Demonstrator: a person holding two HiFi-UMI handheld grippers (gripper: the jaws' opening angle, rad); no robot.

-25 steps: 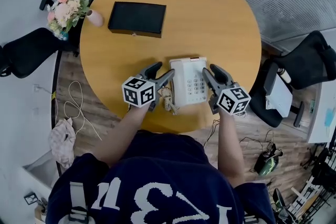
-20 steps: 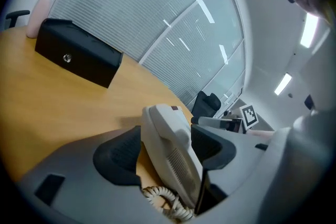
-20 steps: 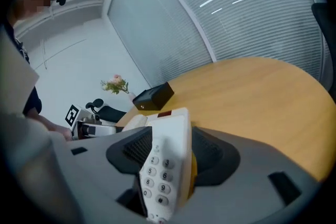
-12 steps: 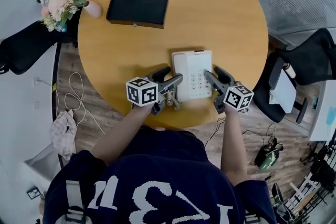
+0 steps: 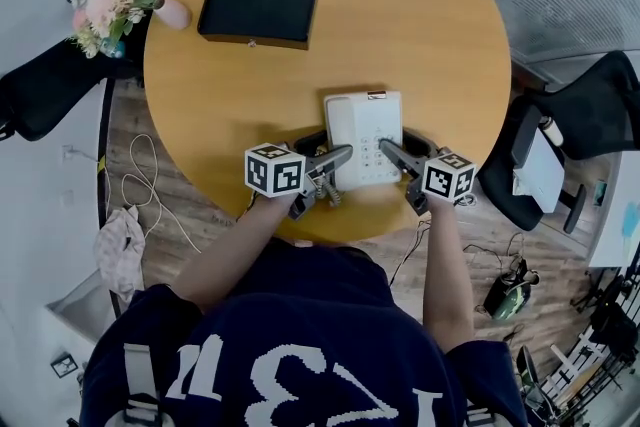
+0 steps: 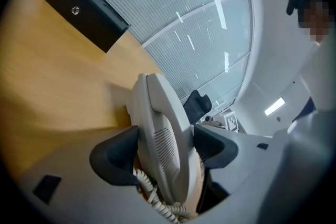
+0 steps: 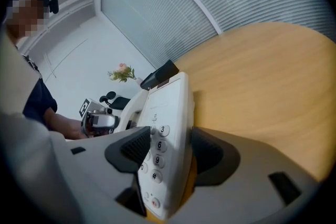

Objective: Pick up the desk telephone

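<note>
The white desk telephone (image 5: 362, 137) lies flat on the round wooden table (image 5: 420, 25) near its front edge, its coiled cord (image 5: 325, 192) trailing off the left corner. My left gripper (image 5: 328, 147) straddles the handset side. In the left gripper view the handset (image 6: 165, 134) stands between the two dark pads, and the jaws are opening around it. My right gripper (image 5: 400, 143) straddles the keypad side. In the right gripper view the phone (image 7: 170, 128) sits between the pads with small gaps, and these jaws are opening too.
A black box (image 5: 258, 11) lies at the table's far left. A vase of flowers (image 5: 105, 10) stands beyond the left rim. Black office chairs (image 5: 590, 115) flank the table. Cables lie on the floor below the front edge.
Both grippers and the telephone have come down and nearer the table's front edge. The phone now rests on the table, and both pairs of jaws have spread wider around it.
</note>
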